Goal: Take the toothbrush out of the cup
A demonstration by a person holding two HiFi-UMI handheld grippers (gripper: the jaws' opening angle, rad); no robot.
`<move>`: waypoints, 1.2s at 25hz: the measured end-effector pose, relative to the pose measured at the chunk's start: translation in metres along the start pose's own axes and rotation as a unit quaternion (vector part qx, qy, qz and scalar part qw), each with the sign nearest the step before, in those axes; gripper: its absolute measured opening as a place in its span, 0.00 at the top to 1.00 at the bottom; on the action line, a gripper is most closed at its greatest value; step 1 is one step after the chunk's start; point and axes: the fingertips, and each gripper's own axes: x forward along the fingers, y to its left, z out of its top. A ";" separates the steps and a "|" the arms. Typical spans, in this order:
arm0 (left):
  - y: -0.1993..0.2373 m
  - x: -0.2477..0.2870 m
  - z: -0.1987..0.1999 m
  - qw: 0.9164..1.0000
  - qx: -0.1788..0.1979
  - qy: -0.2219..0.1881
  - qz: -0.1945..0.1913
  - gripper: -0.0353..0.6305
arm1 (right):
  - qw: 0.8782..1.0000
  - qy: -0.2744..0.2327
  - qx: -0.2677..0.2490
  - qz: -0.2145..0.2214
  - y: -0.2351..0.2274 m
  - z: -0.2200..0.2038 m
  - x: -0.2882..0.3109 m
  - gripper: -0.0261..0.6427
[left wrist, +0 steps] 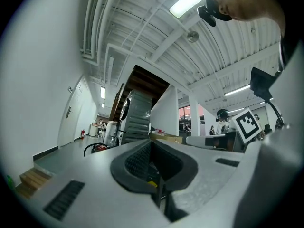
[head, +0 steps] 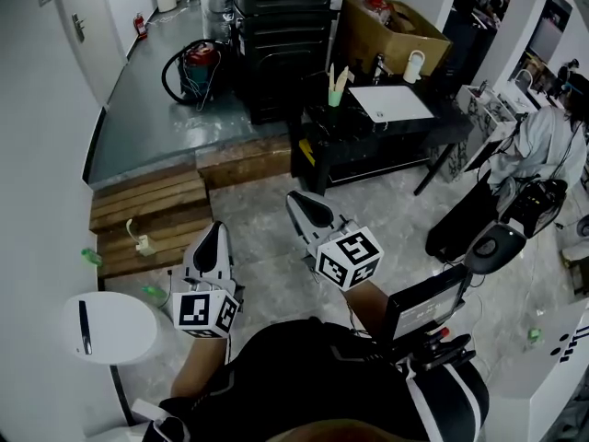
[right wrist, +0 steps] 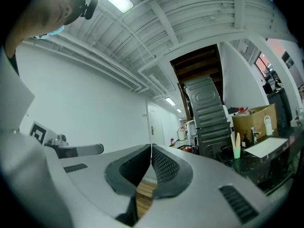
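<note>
- Holding both grippers out in front of me, I stood on the grey floor [head: 267, 284], well apart from the black table [head: 368, 141].
- My left gripper [head: 215, 228] had its jaws pressed together, with nothing between them.
- My right gripper [head: 296, 199] was likewise closed and empty, its pads meeting at the tip.
- The green cup [head: 335, 98] stood on the black table, near a white basin [head: 391, 102] and far ahead of both grippers.
- The toothbrush [head: 341, 78] stood upright in that cup, its top above the rim, with a second pale handle next to it.
- A cardboard box [head: 396, 30] sat behind the table, and wooden steps [head: 152, 215] lay to my left.
</note>
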 end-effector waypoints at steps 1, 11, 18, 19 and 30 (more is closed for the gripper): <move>0.000 -0.002 -0.002 1.000 -0.002 0.002 -0.002 0.94 | 1.000 0.001 0.001 -0.003 0.002 -0.001 0.000 0.92; 0.025 -0.017 -0.004 1.000 -0.021 -0.008 -0.015 0.94 | 0.999 0.007 -0.018 -0.036 0.023 -0.006 -0.004 0.92; 0.020 0.000 -0.010 0.999 -0.032 -0.001 -0.030 0.94 | 0.999 0.011 -0.014 -0.039 0.010 -0.010 -0.003 0.92; 0.020 0.006 -0.011 0.999 -0.031 0.001 -0.031 0.94 | 0.999 0.010 -0.015 -0.039 0.006 -0.010 -0.002 0.92; -0.018 0.083 -0.019 0.999 -0.028 -0.006 -0.014 0.94 | 1.000 0.000 -0.016 -0.018 -0.076 0.003 0.002 0.92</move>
